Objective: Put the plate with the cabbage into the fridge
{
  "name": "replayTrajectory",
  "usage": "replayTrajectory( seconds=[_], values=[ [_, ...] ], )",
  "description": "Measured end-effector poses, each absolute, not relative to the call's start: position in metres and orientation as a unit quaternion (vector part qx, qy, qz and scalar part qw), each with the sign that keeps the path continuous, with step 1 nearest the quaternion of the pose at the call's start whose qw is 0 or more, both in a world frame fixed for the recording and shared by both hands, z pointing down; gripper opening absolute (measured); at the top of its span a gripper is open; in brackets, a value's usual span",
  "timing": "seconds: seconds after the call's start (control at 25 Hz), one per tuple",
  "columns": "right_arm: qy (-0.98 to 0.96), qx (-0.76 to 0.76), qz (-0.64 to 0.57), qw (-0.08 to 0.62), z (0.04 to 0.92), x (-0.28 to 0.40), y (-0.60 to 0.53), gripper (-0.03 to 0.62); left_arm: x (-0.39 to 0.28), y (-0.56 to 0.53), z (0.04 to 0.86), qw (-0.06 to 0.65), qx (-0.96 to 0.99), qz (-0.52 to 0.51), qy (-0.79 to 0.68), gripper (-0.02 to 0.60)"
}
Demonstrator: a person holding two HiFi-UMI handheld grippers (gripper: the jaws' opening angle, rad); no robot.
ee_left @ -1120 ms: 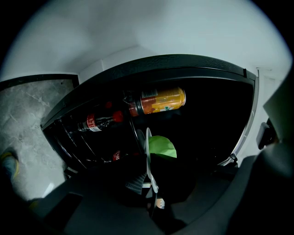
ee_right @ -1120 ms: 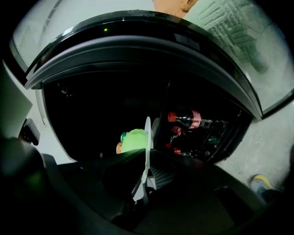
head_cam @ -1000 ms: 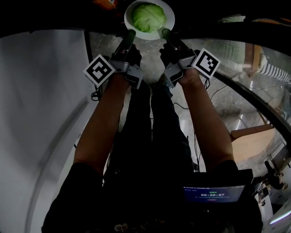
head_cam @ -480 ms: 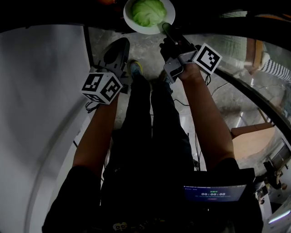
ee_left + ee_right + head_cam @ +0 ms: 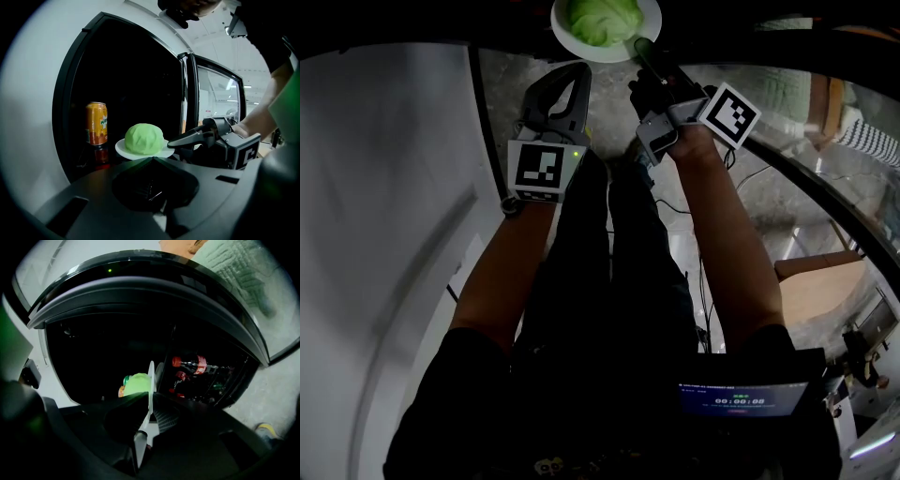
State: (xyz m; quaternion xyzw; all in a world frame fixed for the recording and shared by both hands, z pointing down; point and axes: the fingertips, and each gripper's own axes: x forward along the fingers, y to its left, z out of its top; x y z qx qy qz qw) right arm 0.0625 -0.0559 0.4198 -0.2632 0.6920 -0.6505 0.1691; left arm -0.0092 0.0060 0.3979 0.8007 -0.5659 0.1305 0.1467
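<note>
- My left gripper has let go of the round white plate and drawn back from the white fridge. A second ago it was on the rim, opposite my right gripper.
- The left jaws are now closed tip to tip with nothing between them. They point towards the fridge's dark opening from a little way back.
- My right gripper alone carries the load. In the right gripper view its jaws are pinched on the thin plate edge, which stands between them.
- The plate hangs level in front of the fridge's mouth, with the pale green cabbage head sitting in its middle. I cannot tell whether it touches a shelf yet.
- Deeper in the fridge, an orange drink can stands upright behind the plate. Red-capped dark bottles lie further inside.
- As I judge it, the one-sided hold leaves the plate free to tip, so the push inwards wants to be slow and level.
- My free left gripper can now deal with the fridge door once the plate is set down.
</note>
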Motion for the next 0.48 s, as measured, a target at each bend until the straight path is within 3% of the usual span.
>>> replayTrajectory(
  seconds=[0.48],
  values=[
    [0.708,-0.254,-0.637,0.165,0.4131,0.0633,-0.0531,0.02,-0.0108,0.0043,0.3997,0.15,0.804,0.13,-0.56,0.002]
  ],
)
